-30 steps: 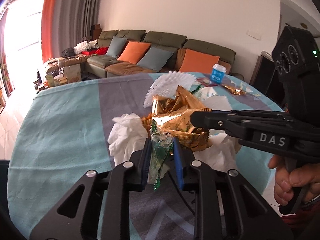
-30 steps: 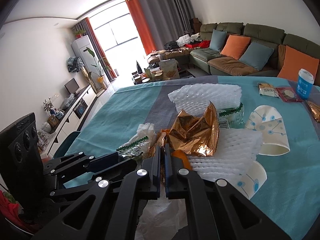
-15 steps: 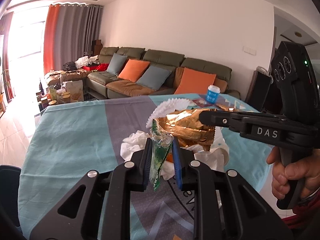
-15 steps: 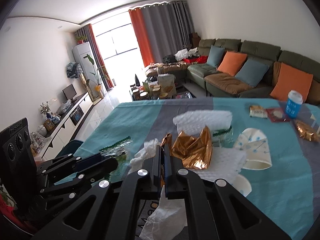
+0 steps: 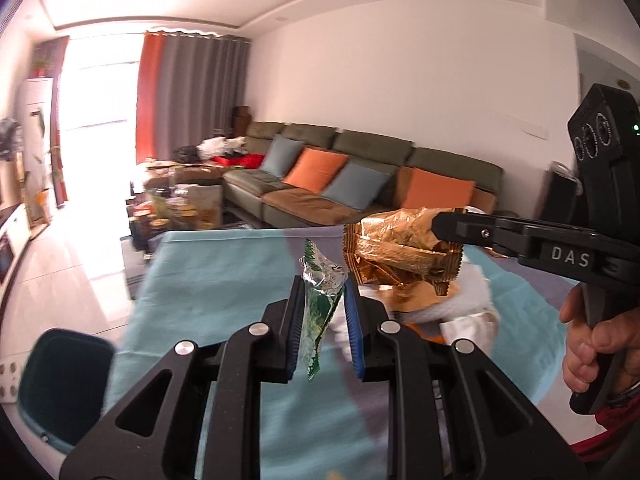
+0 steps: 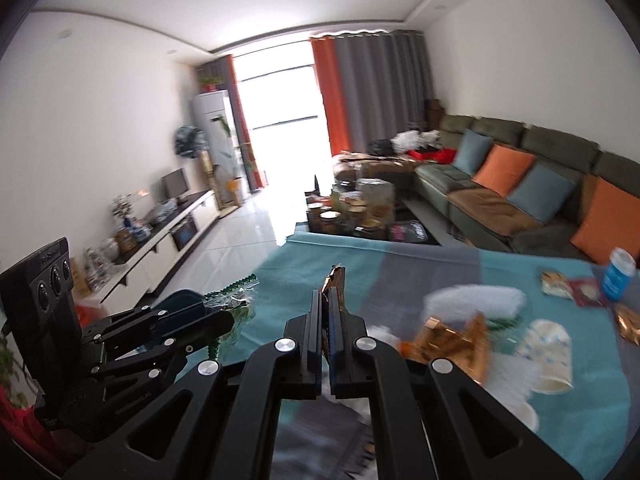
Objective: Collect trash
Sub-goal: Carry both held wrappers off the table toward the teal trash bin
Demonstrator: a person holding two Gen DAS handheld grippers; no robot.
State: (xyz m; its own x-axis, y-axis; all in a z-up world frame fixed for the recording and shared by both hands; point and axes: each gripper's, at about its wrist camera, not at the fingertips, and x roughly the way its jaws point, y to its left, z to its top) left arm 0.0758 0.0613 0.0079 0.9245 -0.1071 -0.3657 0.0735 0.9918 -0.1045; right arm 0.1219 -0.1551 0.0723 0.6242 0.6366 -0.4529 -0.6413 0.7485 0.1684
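Beyond your jaws runs a green sofa with orange and blue cushions. Left of them hang orange-grey curtains; a TV stand lines the far-left wall.

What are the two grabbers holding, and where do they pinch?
Left gripper pinches the green wrapper mid-length; right gripper pinches the gold wrapper at one edge.
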